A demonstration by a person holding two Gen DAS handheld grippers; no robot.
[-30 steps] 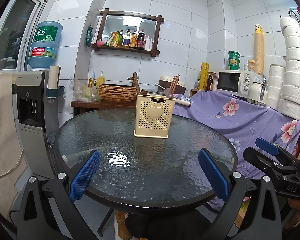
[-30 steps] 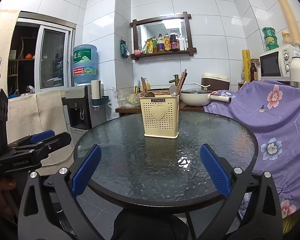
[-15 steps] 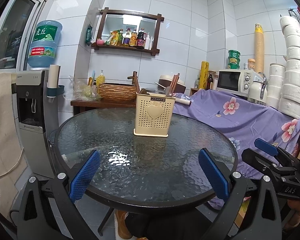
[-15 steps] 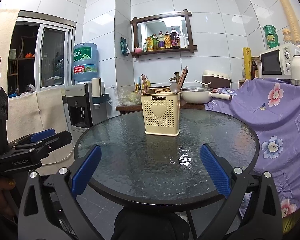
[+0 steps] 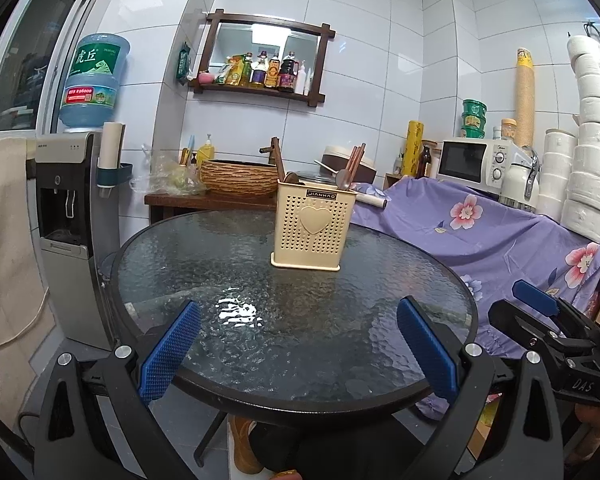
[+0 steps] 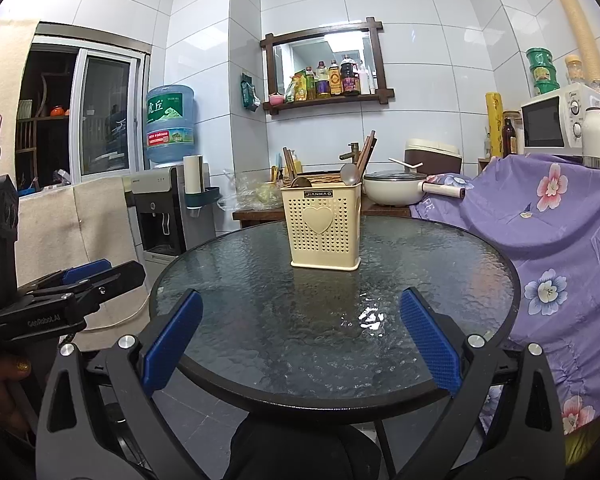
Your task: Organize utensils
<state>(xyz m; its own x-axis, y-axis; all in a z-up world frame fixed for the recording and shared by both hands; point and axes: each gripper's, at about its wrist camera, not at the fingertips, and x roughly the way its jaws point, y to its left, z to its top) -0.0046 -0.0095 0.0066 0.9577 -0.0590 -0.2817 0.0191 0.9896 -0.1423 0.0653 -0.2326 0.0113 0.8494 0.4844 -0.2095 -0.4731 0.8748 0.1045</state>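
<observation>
Left wrist: utensil holder (image 5: 313,229) well beyond parted, empty left tongs (image 5: 298,350).

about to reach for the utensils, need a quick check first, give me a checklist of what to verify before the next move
1. Left claw open, nothing in it: ok.
2. Right claw open, nothing in it: ok.
3. Utensil holder upright on the glass table: ok.
4. Spoon and chopsticks stand in the holder, tops reachable: ok.
5. Bare table between both claws and the holder: ok.
6. How the holder is divided inside: cannot tell.
</observation>
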